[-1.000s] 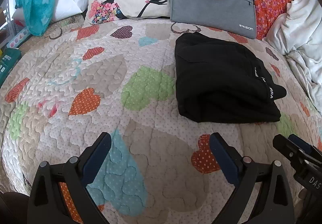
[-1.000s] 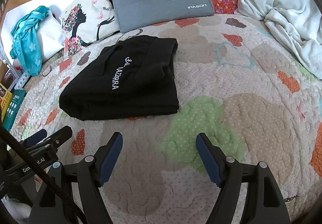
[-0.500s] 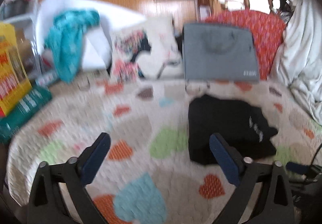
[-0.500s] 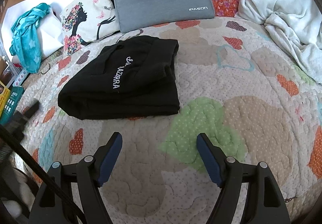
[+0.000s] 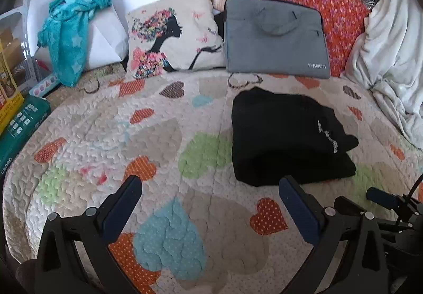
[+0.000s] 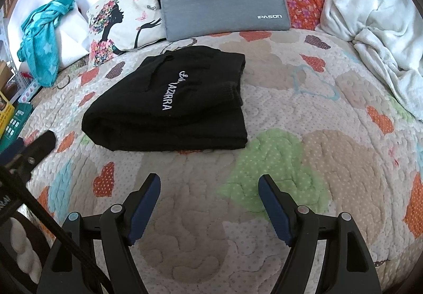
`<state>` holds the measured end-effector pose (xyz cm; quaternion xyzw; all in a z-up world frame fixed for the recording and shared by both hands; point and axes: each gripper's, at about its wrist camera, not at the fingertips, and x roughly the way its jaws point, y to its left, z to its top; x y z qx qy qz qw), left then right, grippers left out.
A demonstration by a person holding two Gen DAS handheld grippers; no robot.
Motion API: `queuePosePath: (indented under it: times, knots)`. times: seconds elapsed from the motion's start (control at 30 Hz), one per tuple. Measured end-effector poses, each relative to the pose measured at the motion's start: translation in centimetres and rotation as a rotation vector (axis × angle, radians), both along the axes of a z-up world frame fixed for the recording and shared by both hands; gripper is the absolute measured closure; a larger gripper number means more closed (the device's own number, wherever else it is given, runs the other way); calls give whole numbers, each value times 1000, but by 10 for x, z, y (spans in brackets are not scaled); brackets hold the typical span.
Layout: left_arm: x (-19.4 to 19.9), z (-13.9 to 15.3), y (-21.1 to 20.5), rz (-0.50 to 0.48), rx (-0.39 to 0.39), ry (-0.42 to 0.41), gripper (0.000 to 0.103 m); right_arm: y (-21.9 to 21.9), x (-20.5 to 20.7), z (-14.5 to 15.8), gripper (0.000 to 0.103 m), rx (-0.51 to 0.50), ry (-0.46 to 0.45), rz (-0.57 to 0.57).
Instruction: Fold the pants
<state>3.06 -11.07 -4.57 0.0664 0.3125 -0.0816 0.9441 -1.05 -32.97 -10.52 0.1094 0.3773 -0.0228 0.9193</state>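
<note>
The black pants (image 5: 285,135) lie folded in a compact stack on the heart-patterned quilt (image 5: 158,140), with white lettering on top. They also show in the right wrist view (image 6: 171,106). My left gripper (image 5: 210,189) is open and empty, over the quilt near and to the left of the pants. My right gripper (image 6: 208,184) is open and empty, just in front of the pants' near edge. Neither touches the pants. The right gripper's tip (image 5: 380,194) shows at the lower right of the left wrist view.
A grey laptop bag (image 5: 275,37) and a printed cushion (image 5: 171,35) lean at the back. A white blanket (image 6: 375,19) is heaped at the right. A teal cloth (image 5: 71,32) and boxes (image 5: 15,114) lie at the left edge.
My left gripper has pulled back and tilted up, so more of the back wall shows and the pants look farther away. My right gripper has barely moved. The pants stay put.
</note>
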Motion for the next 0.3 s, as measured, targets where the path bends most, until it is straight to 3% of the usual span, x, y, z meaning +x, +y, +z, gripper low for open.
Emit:
queuePosePath:
  times: [0.3]
  knots:
    - [12,-21,-1,-14,-26,136,0,6,1,-3,22,-20,8,15]
